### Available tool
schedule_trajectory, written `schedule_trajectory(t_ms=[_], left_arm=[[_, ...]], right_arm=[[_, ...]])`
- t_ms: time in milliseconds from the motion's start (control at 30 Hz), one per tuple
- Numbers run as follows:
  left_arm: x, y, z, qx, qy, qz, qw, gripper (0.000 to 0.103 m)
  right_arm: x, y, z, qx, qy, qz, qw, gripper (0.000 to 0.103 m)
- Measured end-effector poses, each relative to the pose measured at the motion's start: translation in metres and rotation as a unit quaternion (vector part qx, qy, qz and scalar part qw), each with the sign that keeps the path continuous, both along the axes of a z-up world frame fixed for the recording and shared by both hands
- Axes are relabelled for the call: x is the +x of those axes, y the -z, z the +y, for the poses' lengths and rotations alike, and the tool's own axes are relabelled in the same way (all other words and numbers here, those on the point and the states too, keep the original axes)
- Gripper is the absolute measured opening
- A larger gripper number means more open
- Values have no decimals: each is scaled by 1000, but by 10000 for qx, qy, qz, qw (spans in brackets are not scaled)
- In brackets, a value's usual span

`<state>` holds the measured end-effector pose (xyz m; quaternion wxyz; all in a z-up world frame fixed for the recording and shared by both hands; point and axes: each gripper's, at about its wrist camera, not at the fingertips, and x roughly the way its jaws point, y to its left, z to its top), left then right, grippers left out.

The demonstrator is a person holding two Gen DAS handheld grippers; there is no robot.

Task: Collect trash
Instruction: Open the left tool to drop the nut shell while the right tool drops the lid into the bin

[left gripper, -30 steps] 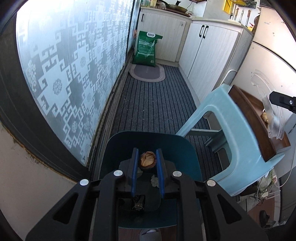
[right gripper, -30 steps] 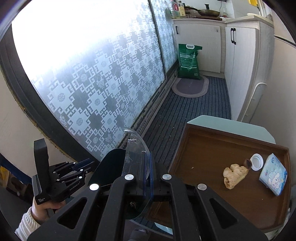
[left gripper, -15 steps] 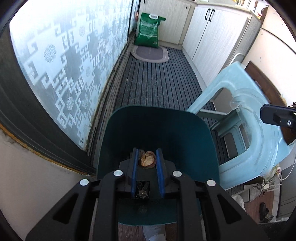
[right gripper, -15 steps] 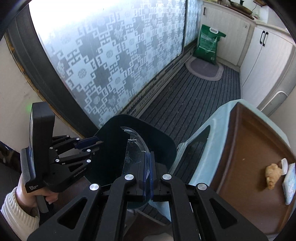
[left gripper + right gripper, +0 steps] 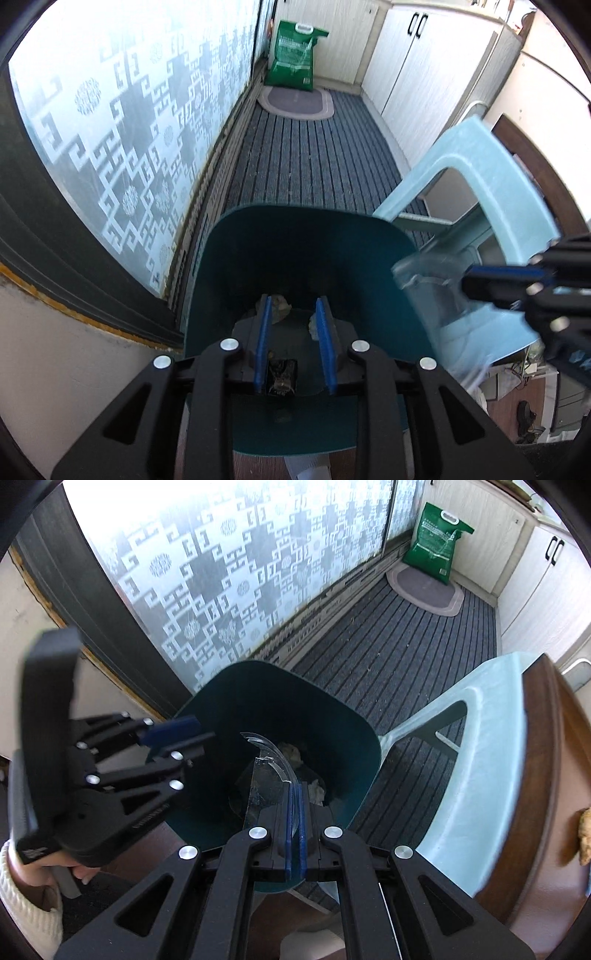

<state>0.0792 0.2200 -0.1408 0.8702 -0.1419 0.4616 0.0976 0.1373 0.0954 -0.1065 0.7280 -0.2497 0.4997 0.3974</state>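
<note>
Two grippers are working over the dark green bin [image 5: 295, 258] right now. The left gripper [image 5: 293, 314] is hanging above the bin's mouth with its jaws opening and nothing visibly pressed between the blue pads; a brownish scrap [image 5: 279, 304] is lying on the bin floor just past them, at about 11 o'clock from the pad tips. The right gripper [image 5: 294, 805] is pinching a clear plastic piece [image 5: 269, 771] in narrow, tight jaws, the piece reaching down into the bin.

Risks from here, as I'm judging them: that curved plastic is wide and springy, so on release it could be catching the rim at 3 o'clock and flipping out onto the striped mat [image 5: 388, 657]. Both tools are crowding the same opening, so they could be knocking together. The blue stool [image 5: 480, 760] with its brown tray [image 5: 546, 775] is sitting just beside the bin, and a swinging wrist could be bumping it.

Compared with a second ago, the scrap is no longer sitting between the left pads, the left jaws are standing wider, and the plastic piece is now over the bin instead of up near the tray.
</note>
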Motion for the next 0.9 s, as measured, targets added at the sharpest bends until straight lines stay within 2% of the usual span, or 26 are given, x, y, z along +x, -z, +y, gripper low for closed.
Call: schedule_trajectory(t_ms=[133, 267, 400, 633, 700, 767, 900], left_arm=[[-4, -19, 1, 102, -129, -385, 9991, 23], [-16, -50, 1, 275, -331, -1019, 9939, 15], [-34, -83, -1, 378, -549, -1749, 9823, 10], [-54, -120, -14, 557, -711, -2612, 9610, 11], [-57, -127, -15, 594, -734, -2758, 9566, 11], [-62, -134, -17, 554, -768, -2929, 9514, 11], [-69, -146, -23, 503, -725, -3244, 9418, 13]], right_arm=[[-1, 2, -1, 23, -58, 8, 10000, 2], [-3, 4, -1, 14, -147, -5, 9999, 2], [-7, 7, 0, 5, -228, 41, 9997, 2], [-14, 20, 4, -146, -417, 87, 9990, 3], [-14, 23, 4, -199, -462, 155, 9986, 9], [-15, 23, 4, -188, -492, 152, 9985, 26], [-19, 11, 3, 19, -569, 51, 9984, 27]])
